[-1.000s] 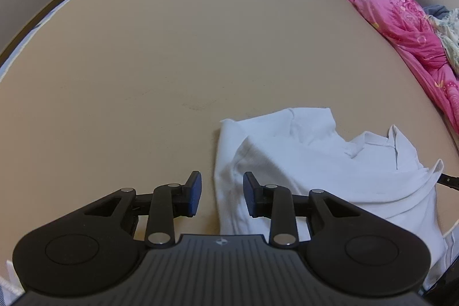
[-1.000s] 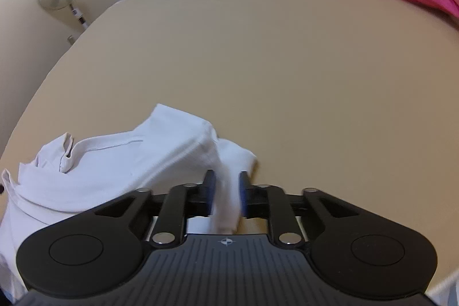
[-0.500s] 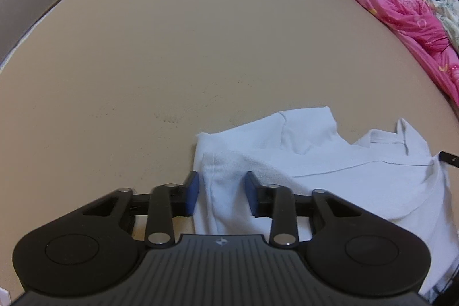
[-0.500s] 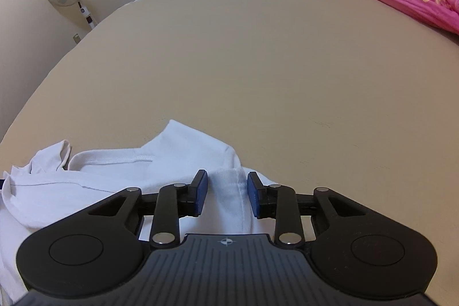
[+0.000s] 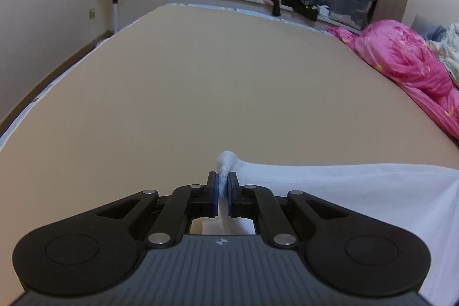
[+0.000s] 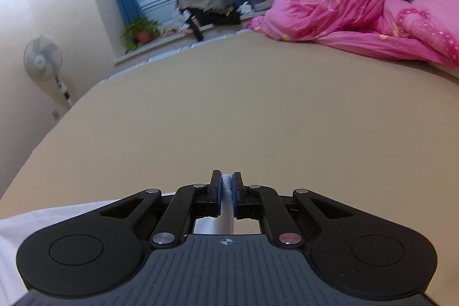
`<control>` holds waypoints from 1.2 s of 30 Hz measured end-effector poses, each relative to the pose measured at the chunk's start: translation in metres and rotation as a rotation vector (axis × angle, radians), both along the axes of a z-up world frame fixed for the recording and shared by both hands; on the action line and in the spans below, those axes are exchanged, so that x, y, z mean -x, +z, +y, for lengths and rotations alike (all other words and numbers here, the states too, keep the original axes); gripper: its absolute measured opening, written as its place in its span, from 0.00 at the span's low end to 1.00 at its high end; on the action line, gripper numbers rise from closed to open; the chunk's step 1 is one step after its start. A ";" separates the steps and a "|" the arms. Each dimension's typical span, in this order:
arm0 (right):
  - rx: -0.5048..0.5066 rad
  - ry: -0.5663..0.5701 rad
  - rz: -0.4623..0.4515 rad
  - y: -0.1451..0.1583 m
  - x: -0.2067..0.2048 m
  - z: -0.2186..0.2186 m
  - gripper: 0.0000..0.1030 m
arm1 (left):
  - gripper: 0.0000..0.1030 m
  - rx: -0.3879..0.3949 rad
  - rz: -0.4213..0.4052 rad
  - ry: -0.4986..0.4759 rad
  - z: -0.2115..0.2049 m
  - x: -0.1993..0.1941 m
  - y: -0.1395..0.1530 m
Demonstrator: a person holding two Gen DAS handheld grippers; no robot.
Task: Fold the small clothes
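Left gripper (image 5: pixel 223 183) and right gripper (image 6: pixel 227 185) both pinching white shirt (image 5: pixel 330 185) (mostly hidden, cut off)

Across the lower part of each wrist view sits a matt black gripper body: the left gripper (image 5: pixel 222 185) and the right gripper (image 6: pixel 226 187) look alike. Two rounded lobes with a circular recess flank a grey ribbed centre plate bearing a small compass-like mark. Black linkage bars with silver rivets run up to two short fingers (image 5: pixel 211 192) faced with blue pads (image 6: pixel 235 195).
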State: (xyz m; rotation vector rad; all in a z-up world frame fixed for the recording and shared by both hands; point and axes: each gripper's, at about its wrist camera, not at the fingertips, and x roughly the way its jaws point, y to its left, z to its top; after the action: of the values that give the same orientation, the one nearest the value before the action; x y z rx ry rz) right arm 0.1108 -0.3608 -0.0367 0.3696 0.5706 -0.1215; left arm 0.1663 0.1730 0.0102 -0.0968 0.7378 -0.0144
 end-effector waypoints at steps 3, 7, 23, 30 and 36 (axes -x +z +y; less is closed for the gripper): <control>0.014 -0.010 0.015 -0.008 -0.012 0.006 0.06 | 0.06 -0.036 0.039 0.013 -0.007 -0.011 -0.013; 0.028 -0.014 0.130 -0.028 -0.030 0.009 0.11 | 0.14 -0.008 0.135 0.012 -0.007 -0.023 -0.027; -0.144 0.198 0.426 -0.015 0.076 0.009 0.30 | 0.36 0.144 0.385 -0.119 0.020 0.100 -0.008; -0.133 0.228 0.513 -0.030 0.110 0.001 0.30 | 0.36 0.108 0.443 -0.141 0.025 0.121 -0.022; -0.083 0.276 0.538 -0.037 0.122 0.005 0.30 | 0.33 0.144 0.433 -0.129 0.037 0.133 -0.019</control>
State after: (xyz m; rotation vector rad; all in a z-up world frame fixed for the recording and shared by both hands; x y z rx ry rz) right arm -0.0110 -0.3559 -0.0735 0.3345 1.1548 0.0732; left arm 0.0331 0.2102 -0.0084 -0.1935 1.1748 -0.1746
